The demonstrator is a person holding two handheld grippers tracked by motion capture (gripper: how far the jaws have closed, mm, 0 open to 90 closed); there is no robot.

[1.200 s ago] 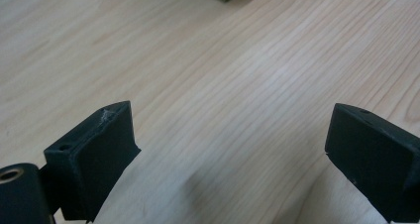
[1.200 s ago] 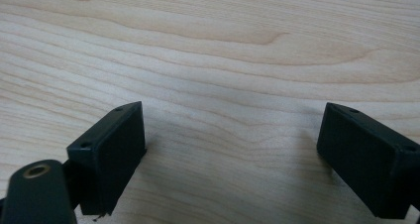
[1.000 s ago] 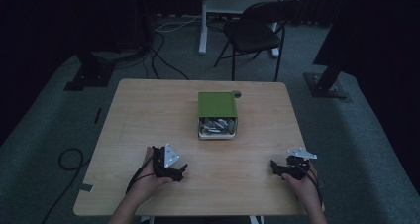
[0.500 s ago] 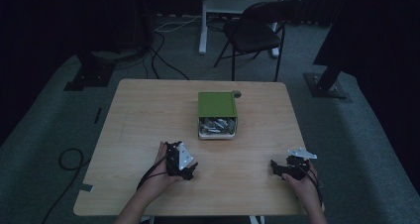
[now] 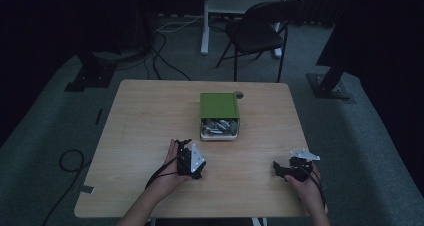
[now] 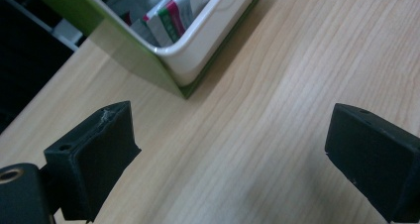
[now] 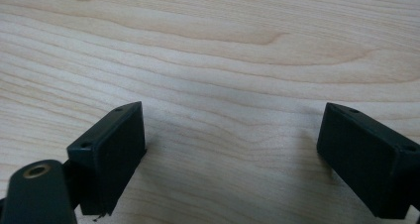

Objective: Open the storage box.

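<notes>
Jaws wide, left gripper (image 6: 233,159) faces glossy green box (image 6: 148,60).

Both hand-held grippers, the left gripper (image 5: 192,162) and the right gripper (image 5: 282,169), were black with blocky fingers (image 6: 94,154), grey three-cornered top plates, brass-coloured screws and trailing black cables.

Both forearms come in from the tabletop's near edge, the left gripper (image 5: 192,162) and the right gripper (image 5: 285,170) each hand-held low with jaws spread wide, empty.
</notes>
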